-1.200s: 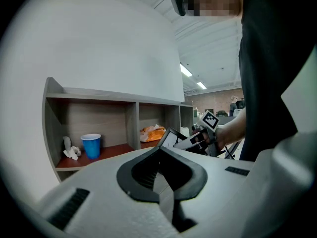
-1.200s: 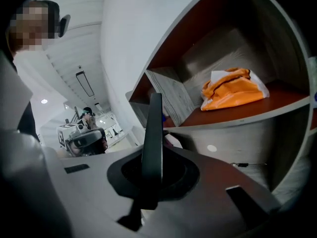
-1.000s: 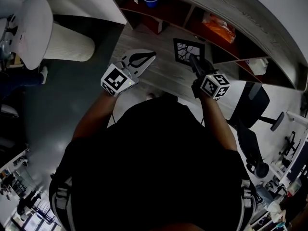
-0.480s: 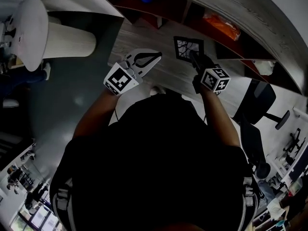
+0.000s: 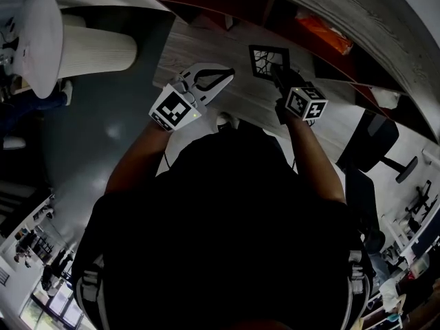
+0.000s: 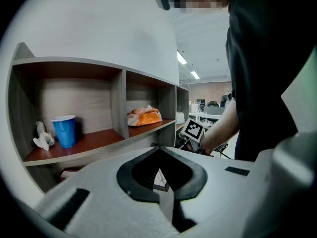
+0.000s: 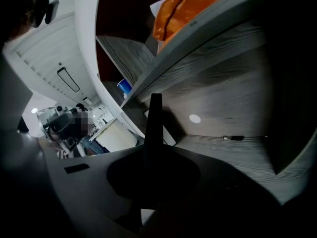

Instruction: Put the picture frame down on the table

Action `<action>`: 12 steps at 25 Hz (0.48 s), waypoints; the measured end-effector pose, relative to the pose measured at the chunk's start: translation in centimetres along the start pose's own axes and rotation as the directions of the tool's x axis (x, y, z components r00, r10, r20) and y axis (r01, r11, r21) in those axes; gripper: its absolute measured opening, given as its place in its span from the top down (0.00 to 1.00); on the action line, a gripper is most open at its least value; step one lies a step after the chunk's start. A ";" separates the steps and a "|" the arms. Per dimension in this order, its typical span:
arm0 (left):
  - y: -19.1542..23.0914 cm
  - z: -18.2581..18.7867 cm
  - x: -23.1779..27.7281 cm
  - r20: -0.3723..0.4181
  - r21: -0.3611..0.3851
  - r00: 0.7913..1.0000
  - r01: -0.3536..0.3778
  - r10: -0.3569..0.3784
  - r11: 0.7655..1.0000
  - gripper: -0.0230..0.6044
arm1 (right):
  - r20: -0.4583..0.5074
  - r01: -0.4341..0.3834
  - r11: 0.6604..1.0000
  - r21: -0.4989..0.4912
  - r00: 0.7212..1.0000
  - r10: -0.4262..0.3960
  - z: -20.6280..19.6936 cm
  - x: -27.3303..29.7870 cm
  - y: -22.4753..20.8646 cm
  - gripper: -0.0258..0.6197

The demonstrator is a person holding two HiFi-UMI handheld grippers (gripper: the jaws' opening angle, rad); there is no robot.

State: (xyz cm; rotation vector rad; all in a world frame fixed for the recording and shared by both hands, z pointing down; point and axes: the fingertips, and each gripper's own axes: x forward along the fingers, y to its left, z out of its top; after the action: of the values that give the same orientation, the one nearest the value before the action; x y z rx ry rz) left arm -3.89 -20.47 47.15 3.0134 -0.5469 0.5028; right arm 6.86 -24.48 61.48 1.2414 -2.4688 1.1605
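At the upper centre of the head view, the right tool (image 5: 276, 75) is clamped on the lower right edge of a black square picture frame (image 5: 262, 60) with a dark branching pattern on white. The frame sits above a grey wood-grain surface (image 5: 199, 43); whether it touches the surface cannot be told. In the right gripper view the frame stands edge-on between the jaws as a thin dark upright strip. To its left, the left tool (image 5: 227, 73) is closed and empty. Each tool's cube bears black-and-white square markers. A blue plastic cup (image 6: 64, 131) and a crumpled orange bag (image 6: 144, 116) sit on a reddish shelf (image 6: 99, 140).
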 end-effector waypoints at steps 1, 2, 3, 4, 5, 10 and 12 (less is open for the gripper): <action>-0.1 -0.2 0.1 -0.005 0.004 1.000 0.005 -0.005 1.000 0.94 | -0.009 0.005 1.000 0.006 1.000 -0.005 -0.4 0.2 -0.3 0.93; -0.2 -0.5 0.2 -0.011 0.009 1.000 0.008 -0.008 1.000 0.94 | -0.017 0.009 1.000 0.010 1.000 -0.008 -0.7 0.5 -0.5 0.93; -0.3 -0.8 0.2 -0.016 0.005 1.000 0.009 -0.008 1.000 0.94 | -0.024 0.010 1.000 0.012 1.000 -0.010 -0.9 0.8 -0.6 0.93; -0.2 -1.0 0.2 -0.020 -0.011 1.000 0.004 -0.005 1.000 0.94 | -0.029 0.012 1.000 0.013 1.000 -0.011 -1.1 1.1 -0.7 0.93; -0.2 -1.1 0.3 -0.021 -0.034 1.000 -0.002 0.001 0.999 0.94 | -0.034 0.014 1.000 0.014 0.999 -0.013 -1.2 1.3 -0.9 0.93; -0.5 -1.9 1.1 -0.036 -0.052 0.999 0.006 -0.008 0.999 0.94 | -0.063 0.036 0.999 0.036 0.997 -0.034 -2.3 2.2 -2.6 0.93; -0.6 -1.9 1.4 -0.037 -0.068 0.999 0.001 -0.004 0.998 0.94 | -0.078 0.052 0.997 0.051 0.996 -0.048 -3.0 2.3 -3.6 0.93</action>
State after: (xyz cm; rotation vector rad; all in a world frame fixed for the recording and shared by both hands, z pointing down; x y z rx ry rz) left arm -3.02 -20.24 49.38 2.9337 -0.5464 0.5278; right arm 7.36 -25.12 66.66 1.2398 -2.3532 1.2438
